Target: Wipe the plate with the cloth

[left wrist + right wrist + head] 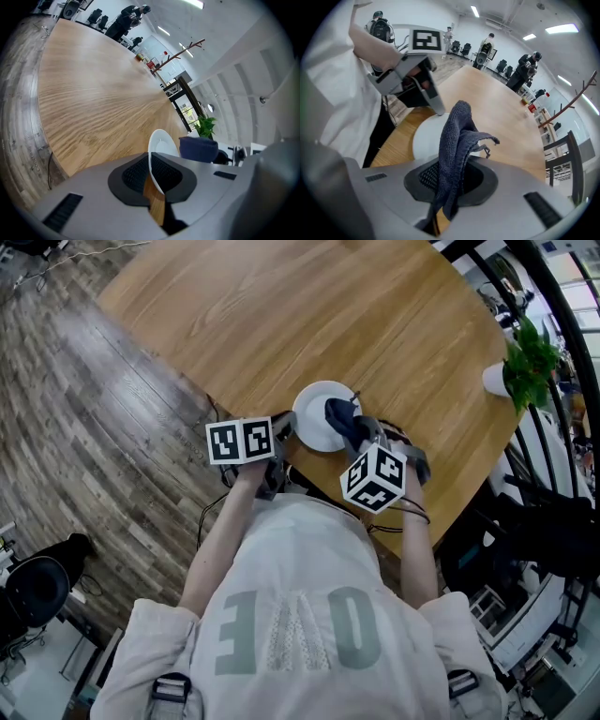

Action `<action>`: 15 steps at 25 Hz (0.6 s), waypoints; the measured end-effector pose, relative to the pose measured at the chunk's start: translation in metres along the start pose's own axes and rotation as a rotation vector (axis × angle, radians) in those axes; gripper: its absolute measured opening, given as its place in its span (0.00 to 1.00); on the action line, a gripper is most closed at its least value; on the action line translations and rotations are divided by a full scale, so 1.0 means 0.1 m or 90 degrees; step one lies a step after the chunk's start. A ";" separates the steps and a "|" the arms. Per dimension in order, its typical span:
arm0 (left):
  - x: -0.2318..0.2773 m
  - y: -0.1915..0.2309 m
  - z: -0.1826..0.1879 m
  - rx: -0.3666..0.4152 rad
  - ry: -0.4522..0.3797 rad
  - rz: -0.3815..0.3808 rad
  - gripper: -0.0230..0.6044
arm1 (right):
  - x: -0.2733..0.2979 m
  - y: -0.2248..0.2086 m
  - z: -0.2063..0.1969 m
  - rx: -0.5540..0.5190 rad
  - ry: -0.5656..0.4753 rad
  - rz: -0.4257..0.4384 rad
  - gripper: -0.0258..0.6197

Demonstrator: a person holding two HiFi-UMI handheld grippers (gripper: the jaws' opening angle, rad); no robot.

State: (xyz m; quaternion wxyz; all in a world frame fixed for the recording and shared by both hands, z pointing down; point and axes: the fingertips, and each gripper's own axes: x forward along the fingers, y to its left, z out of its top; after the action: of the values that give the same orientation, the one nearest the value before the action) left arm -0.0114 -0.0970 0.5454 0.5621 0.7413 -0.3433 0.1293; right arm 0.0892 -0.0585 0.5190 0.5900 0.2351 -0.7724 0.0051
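Note:
A white plate [317,414] is near the front edge of the round wooden table [309,315]. My left gripper [284,427] is shut on the plate's left rim; in the left gripper view the plate [159,152] stands edge-on between the jaws of that gripper [151,176]. My right gripper [367,439] is shut on a dark blue cloth [343,418], which lies over the plate's right part. In the right gripper view the cloth [457,140] rises from between the jaws of this gripper [450,180], over the plate [425,138]. The left gripper [433,101] shows there on the plate's far rim.
A potted green plant [523,364] in a white pot stands at the table's right edge. Black chairs and railings [553,521] crowd the right side. Wood-plank floor [103,427] lies to the left. People stand far off across the room.

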 end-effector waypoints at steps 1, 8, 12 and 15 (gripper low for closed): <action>0.00 0.00 0.00 0.000 0.000 0.000 0.08 | 0.04 -0.14 0.01 -0.001 0.007 -0.015 0.13; 0.03 -0.02 -0.01 0.000 0.000 -0.001 0.08 | 0.38 -0.56 0.02 -0.034 0.050 -0.030 0.13; 0.01 -0.01 -0.01 0.002 0.000 0.001 0.08 | 0.41 -0.46 0.04 -0.048 0.061 -0.031 0.13; 0.01 0.00 -0.01 0.003 -0.001 0.002 0.08 | 0.40 -0.32 0.06 -0.065 0.069 -0.021 0.13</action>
State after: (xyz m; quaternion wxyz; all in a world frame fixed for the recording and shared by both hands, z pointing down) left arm -0.0110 -0.0963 0.5463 0.5599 0.7422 -0.3444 0.1306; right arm 0.0879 -0.1033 0.5453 0.6422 0.2165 -0.7347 -0.0315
